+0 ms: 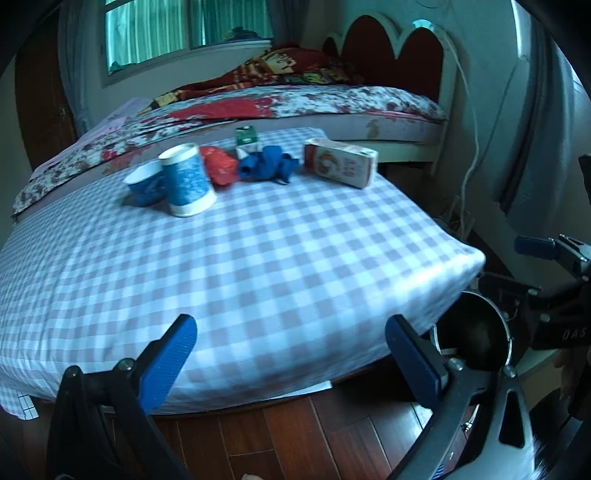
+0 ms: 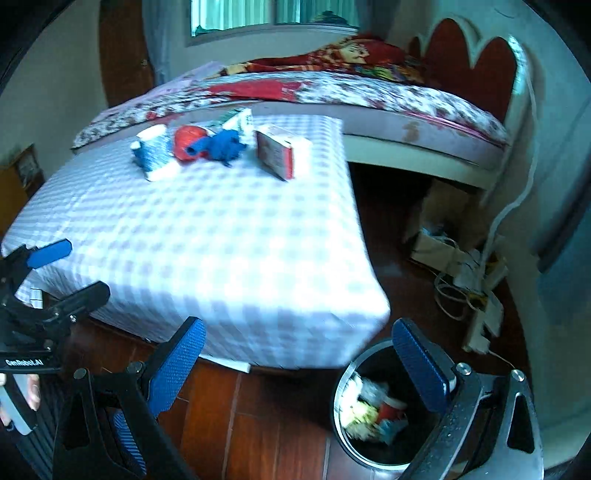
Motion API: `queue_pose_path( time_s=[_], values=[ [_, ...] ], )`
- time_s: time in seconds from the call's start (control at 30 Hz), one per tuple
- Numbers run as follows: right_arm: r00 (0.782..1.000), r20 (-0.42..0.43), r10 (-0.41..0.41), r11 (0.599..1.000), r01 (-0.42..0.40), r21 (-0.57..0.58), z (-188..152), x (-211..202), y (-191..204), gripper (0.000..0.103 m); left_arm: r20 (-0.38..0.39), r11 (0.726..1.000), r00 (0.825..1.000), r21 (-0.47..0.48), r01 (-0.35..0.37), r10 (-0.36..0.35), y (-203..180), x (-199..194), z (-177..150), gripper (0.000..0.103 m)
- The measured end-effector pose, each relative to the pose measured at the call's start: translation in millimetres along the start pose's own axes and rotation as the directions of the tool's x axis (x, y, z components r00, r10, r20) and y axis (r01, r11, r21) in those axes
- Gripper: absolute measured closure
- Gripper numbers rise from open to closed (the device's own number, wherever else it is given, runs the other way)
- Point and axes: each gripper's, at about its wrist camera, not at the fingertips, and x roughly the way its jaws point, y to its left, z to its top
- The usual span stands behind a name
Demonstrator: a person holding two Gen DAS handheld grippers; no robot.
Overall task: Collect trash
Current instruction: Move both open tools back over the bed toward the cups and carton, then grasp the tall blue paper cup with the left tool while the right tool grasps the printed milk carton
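Trash lies at the far end of a checkered table [image 1: 258, 258]: two blue paper cups [image 1: 186, 179], a red crumpled wrapper [image 1: 219, 166], a blue crumpled bag [image 1: 267, 166], a green and white carton [image 1: 246, 140] and a red and white box [image 1: 340, 162]. The same pile shows in the right wrist view: cup [image 2: 155, 151], red wrapper [image 2: 188, 142], blue bag [image 2: 221, 146], box [image 2: 280, 151]. A black trash bin [image 2: 373, 406] with litter inside stands on the floor by the table's near right corner; it also shows in the left wrist view [image 1: 476, 332]. My left gripper [image 1: 291, 354] is open and empty before the table's near edge. My right gripper [image 2: 299, 362] is open and empty above the bin.
A bed [image 1: 295, 99] with floral bedding and a red headboard [image 1: 391, 51] stands behind the table. Cables, a power strip [image 2: 480, 317] and a cardboard box [image 2: 439, 214] lie on the wooden floor [image 2: 280, 424] at the right. A window [image 1: 184, 26] is behind.
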Motion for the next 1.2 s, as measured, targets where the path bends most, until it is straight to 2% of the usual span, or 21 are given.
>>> queue_pose_path(
  time_s=[0.23,0.37,0.53,0.6,0.83,0.9,0.97,1.07,1.2],
  values=[
    [0.997,0.032,0.067,0.996,-0.066,-0.053,45,26,30,0.001,0.002,0.996,0.998,-0.07,-0.062,0.062,50,16,11,0.001],
    [0.997,0.039,0.073,0.995,-0.07,-0.065,68,44,37,0.001,-0.004,0.992,0.996,-0.093,-0.088,0.088,71,30,23,0.002],
    [0.994,0.062,0.089,0.993,-0.083,-0.089,93,59,43,0.002,-0.001,0.99,0.997,-0.115,-0.08,0.081,87,46,37,0.006],
    [0.994,0.062,0.088,0.991,-0.082,-0.102,99,66,46,0.009,-0.001,0.99,0.997,-0.119,-0.078,0.078,90,54,43,0.008],
    [0.989,0.051,0.136,0.984,-0.13,-0.119,129,103,58,0.021,-0.001,0.989,0.997,-0.128,-0.074,0.075,99,83,65,0.014],
    [0.993,0.054,0.108,0.985,-0.1,-0.137,137,109,60,0.026,-0.001,0.988,0.997,-0.132,-0.078,0.079,102,90,72,0.014],
    [0.991,0.088,0.098,0.99,-0.088,-0.11,144,107,50,0.026,0.005,0.987,0.997,-0.14,-0.079,0.08,105,95,76,0.014],
    [0.994,0.109,0.021,0.995,-0.01,-0.096,151,112,27,0.025,0.001,0.987,0.997,-0.146,-0.071,0.072,107,105,83,0.014],
    [0.999,0.053,-0.001,0.999,0.003,-0.045,155,136,-2,0.024,-0.003,0.985,0.998,-0.156,-0.068,0.068,108,120,92,0.014]
  ],
)
